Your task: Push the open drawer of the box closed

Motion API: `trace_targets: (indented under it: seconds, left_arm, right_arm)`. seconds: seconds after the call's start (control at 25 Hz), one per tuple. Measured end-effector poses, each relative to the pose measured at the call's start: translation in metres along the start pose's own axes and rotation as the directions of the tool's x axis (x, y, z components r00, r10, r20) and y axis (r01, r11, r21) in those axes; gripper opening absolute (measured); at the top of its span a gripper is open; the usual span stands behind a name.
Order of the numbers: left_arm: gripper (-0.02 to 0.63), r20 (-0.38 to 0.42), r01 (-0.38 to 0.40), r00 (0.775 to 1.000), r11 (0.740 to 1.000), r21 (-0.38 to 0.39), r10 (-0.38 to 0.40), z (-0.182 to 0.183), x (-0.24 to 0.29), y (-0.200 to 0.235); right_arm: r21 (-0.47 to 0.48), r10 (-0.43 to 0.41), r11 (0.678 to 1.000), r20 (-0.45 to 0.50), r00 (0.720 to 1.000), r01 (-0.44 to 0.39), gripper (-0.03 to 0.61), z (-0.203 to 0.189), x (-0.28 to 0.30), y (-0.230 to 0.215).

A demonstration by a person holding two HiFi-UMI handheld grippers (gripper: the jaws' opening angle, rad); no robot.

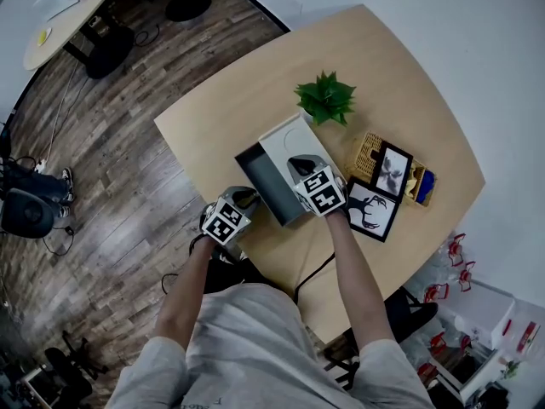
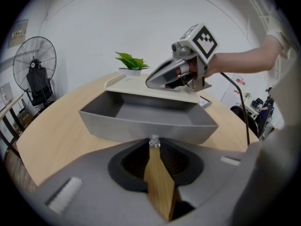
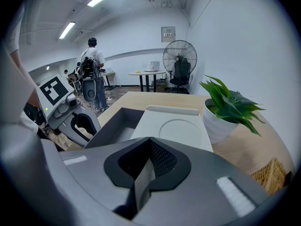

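Observation:
A white box [image 1: 295, 143] lies on the round wooden table [image 1: 400, 83], and its grey drawer [image 1: 264, 181] is pulled out toward the table's near left edge. The drawer [image 2: 146, 121] is empty. My left gripper [image 1: 245, 198] is shut, and its tips [image 2: 154, 141] sit right at the drawer's front wall; I cannot tell whether they touch. The right gripper [image 1: 301, 164] is shut too and rests over the box's top [image 3: 181, 131]; in the left gripper view this right gripper [image 2: 155, 81] lies on the lid. The right gripper's tips [image 3: 149, 139] hold nothing.
A potted green plant [image 1: 326, 98] stands just beyond the box. Two framed pictures [image 1: 372, 207] and a wicker basket [image 1: 368, 150] lie right of it. The table edge [image 1: 192, 190] runs close behind the left gripper. A fan [image 3: 179, 60] and a person [image 3: 91, 74] stand far off.

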State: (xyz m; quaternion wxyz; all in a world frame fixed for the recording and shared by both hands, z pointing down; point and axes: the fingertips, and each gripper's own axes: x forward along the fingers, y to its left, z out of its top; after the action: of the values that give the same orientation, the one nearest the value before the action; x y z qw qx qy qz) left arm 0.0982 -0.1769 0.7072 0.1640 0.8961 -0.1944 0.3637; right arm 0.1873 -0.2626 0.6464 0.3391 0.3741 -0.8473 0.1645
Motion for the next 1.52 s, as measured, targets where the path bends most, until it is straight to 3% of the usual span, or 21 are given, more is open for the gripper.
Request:
trace_targets:
  seconds: [1.08,1.24,1.52]
  left_arm:
    - [0.124,-0.006,0.038,0.999,0.999,-0.004,-0.038,0.025,0.028,-0.006]
    - [0.125,-0.024,0.063,0.998,0.998,0.027,-0.062,0.032,0.03,-0.008]
    - [0.125,0.001,0.061,0.998,0.998,-0.009,-0.061,0.036,0.028,-0.006]
  right_arm:
    - [0.003,0.029,1.0,-0.01,1.0,-0.029,0.002,-0.008,0.002,0.002]
    - [-0.002,-0.004,1.0,0.003,1.0,0.004,0.002,-0.003,-0.005,-0.004]
    - [0.012,0.015,1.0,-0.004,1.0,-0.015,0.002,0.003,-0.002,0.0]
